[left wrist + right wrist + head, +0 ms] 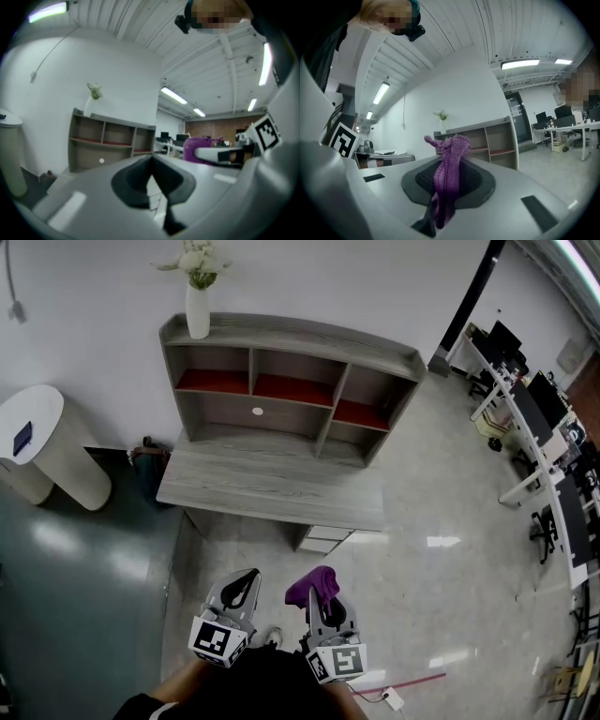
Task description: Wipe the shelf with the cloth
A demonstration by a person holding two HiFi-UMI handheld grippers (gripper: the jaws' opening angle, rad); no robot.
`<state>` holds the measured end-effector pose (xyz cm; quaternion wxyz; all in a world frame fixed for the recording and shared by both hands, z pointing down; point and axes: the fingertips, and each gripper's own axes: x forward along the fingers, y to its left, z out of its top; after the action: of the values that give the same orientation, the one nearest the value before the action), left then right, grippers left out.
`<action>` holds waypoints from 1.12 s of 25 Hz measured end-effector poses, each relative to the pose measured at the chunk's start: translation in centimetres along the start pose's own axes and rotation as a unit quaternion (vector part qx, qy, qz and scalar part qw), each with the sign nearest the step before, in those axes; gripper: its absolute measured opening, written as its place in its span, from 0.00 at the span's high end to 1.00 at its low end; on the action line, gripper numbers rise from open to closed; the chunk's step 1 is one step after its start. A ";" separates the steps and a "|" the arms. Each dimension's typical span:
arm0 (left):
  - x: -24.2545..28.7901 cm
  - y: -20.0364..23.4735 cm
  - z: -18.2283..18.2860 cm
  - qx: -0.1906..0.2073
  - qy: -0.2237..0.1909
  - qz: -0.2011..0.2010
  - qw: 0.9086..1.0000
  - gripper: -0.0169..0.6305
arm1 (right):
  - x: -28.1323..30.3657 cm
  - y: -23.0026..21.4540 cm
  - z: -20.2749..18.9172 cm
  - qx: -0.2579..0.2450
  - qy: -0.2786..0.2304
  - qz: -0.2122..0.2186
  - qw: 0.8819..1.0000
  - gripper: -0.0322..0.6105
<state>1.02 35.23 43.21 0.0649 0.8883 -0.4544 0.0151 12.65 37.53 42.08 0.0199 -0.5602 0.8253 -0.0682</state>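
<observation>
Well in front of the shelf [281,381] and apart from it, both grippers hover over the floor [441,521]. Right gripper [322,598]: jaws pinched on the purple cloth [314,583], whose upper end bunches above the tips while its lower end disappears between the pads. Left gripper [246,585]: jaws pressed together at the tips, nothing between them. A vase [197,310] stands on the shelf's top left corner. The person's arms [178,695] are cut off at the head view's lower edge.

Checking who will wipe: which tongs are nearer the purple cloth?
Right. The right tongs are shut on the cloth; the left tongs, shut and empty, sit beside it on its left, not touching.
</observation>
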 end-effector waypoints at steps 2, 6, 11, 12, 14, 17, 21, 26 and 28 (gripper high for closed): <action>0.4 -0.8 0.1 0.000 -0.001 0.004 1.000 0.97 | -0.3 -0.9 0.2 0.004 -0.002 0.005 1.000 0.87; 1.2 -1.6 0.2 0.004 -0.004 0.020 1.000 0.97 | -0.3 -2.4 0.3 0.004 -0.008 0.019 1.000 0.87; 1.8 -1.8 -0.3 -0.001 0.003 0.034 0.999 0.97 | -0.1 -3.6 0.1 0.012 -0.005 0.025 1.000 0.87; 2.0 -1.7 -0.4 -0.003 0.004 0.034 0.999 0.97 | 0.0 -3.8 0.1 0.013 -0.004 0.025 1.000 0.87; 2.8 -1.6 -0.4 -0.003 0.005 0.034 0.999 0.97 | 0.5 -4.3 -0.1 0.015 -0.002 0.024 1.000 0.87; 4.2 -1.0 -0.5 -0.004 0.006 0.030 1.000 0.97 | 1.7 -5.2 -0.3 0.016 0.001 0.018 1.000 0.87; 6.3 0.4 -0.8 -0.004 0.006 0.018 1.000 0.97 | 3.8 -6.3 -0.3 0.012 0.001 0.010 1.000 0.87; 9.7 3.9 0.8 0.003 -0.004 0.010 1.000 0.97 | 8.1 -7.1 0.3 0.007 -0.001 0.001 1.000 0.87; 11.0 5.6 1.2 0.002 -0.006 0.006 1.000 0.97 | 10.2 -7.4 0.7 0.003 -0.004 -0.003 1.000 0.87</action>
<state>2.91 23.03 43.54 0.0604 0.8856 -0.4604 0.0115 15.76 25.36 42.86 0.0253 -0.5629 0.8233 -0.0686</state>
